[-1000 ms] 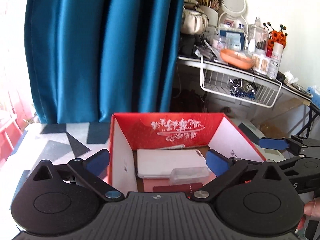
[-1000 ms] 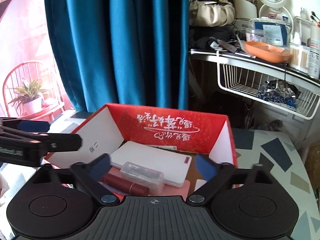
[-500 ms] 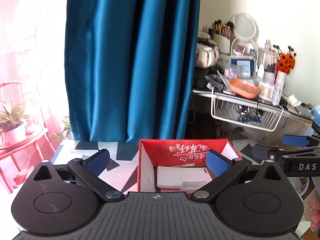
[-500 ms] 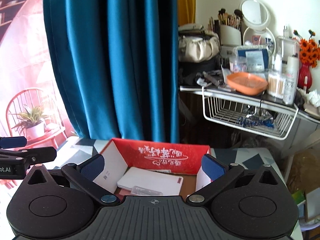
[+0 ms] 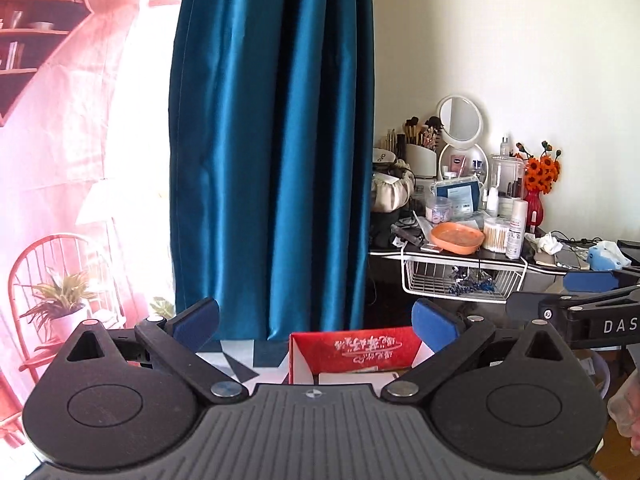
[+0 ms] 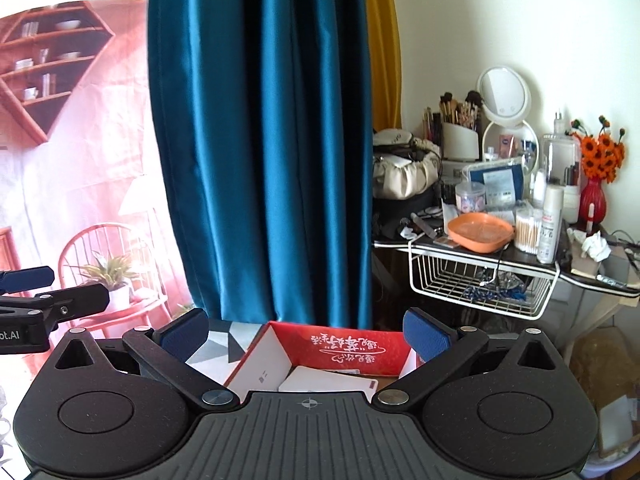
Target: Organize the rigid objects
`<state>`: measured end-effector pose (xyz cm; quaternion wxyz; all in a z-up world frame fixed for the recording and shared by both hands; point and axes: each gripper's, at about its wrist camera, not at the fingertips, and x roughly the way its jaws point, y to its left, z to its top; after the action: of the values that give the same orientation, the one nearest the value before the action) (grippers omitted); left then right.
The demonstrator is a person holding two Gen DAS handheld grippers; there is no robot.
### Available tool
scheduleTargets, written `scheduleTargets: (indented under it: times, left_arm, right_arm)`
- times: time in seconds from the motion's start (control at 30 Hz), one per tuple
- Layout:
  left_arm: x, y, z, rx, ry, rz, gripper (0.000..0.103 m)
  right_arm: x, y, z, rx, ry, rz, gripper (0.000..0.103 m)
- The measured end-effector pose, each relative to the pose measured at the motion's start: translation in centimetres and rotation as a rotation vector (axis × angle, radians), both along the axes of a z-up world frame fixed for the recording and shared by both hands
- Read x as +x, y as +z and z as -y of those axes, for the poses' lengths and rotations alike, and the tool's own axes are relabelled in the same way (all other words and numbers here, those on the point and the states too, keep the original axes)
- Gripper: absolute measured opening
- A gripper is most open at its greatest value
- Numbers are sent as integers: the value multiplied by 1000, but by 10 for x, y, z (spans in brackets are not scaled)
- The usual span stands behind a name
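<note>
Home bedroom, cluttered vanity table (image 6: 500, 258), teal curtain (image 6: 260, 140)

The red box (image 6: 352, 350) has its lower half hidden behind the gripper body. The white flat item (image 6: 328, 383) inside shows only its far edge. A hand (image 5: 626, 416) is cut off at the frame's right edge.

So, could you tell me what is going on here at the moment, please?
A person holds a gripper in each hand above a red box on a patterned table. The left gripper and the right gripper are both open and carry nothing. A flat white item lies in the box; the rest of its contents is hidden behind the grippers. A cluttered shelf stands to the right beside a blue curtain.
</note>
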<state>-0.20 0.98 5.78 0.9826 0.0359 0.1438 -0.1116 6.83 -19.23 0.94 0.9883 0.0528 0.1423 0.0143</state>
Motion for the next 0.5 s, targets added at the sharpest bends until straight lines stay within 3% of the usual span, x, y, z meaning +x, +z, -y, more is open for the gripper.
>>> scheduleTargets:
  times: [0.23, 0.5]
  left_arm:
    - [-20, -7, -18, -37, 59, -70, 103]
    - [-19, -9, -26, -32, 100, -78, 103]
  right_arm:
    - [-49, 1, -13, -5, -10, 1, 103]
    - [-57, -7, -17, 7, -23, -34, 103]
